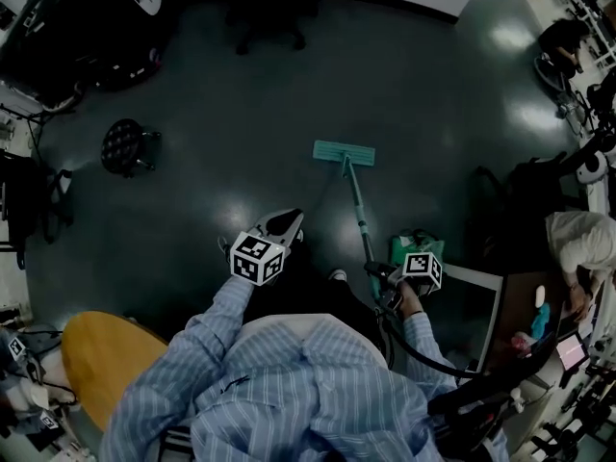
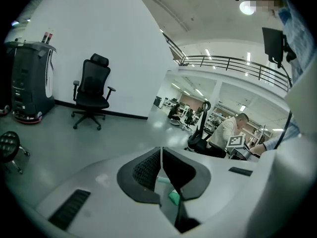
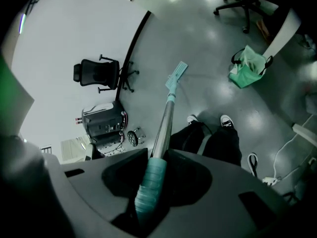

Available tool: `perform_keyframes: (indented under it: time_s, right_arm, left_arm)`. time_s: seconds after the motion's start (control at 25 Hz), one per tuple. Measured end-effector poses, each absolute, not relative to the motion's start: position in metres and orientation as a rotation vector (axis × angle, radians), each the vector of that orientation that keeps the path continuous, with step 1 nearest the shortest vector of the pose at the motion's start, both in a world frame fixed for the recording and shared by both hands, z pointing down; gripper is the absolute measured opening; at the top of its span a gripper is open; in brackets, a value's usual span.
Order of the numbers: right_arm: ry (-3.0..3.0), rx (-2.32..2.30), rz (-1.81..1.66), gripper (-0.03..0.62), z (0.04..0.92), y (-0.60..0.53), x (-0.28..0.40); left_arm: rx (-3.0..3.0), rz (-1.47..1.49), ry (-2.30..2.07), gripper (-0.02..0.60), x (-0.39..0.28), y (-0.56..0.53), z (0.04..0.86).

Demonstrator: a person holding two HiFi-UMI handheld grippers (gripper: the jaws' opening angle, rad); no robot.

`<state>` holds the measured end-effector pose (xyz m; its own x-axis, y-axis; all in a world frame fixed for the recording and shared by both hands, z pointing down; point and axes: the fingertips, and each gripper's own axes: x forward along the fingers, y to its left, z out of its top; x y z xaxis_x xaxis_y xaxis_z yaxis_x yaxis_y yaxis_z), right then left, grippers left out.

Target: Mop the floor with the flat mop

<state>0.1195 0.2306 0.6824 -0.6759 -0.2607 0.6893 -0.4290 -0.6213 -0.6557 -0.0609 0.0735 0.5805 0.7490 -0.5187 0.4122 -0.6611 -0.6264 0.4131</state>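
Bare floor (image 1: 269, 104) lies open around the flat mop (image 1: 344, 152), bounded by a stool (image 1: 123, 146) at left, an office chair (image 1: 265, 12) beyond and a green bag (image 1: 416, 249) near its right.

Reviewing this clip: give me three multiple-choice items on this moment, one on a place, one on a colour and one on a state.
1. Where is the flat mop's head?
A. flat on the floor, ahead of the person
B. on an orange table
C. leaning on a wall

2. What colour is the bag?
A. red
B. green
C. yellow

3. How is the left gripper?
A. shut on a stool
B. wide open
C. shut, holding nothing

Answers:
1 A: the head view shows it lying on the dark floor.
2 B: both the head view and the right gripper view show it green.
3 C: its pads meet with nothing between them. Only the right gripper clamps the mop handle.
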Motion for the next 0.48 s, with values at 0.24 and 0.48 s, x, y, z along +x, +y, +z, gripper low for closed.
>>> perform_keyframes:
  time_s: [0.24, 0.48]
  right_arm:
    - [-1.301, 1.130, 2.407, 0.126, 0.676, 0.314, 0.156]
    - [-1.303, 1.076, 2.339, 0.123, 0.676, 0.358, 0.195]
  left_arm:
    - [2.372, 0.313, -0.909, 0.015, -0.022, 0.121, 0.576]
    - [2.372, 0.284, -0.946, 0.015, 0.005, 0.153, 0.567]
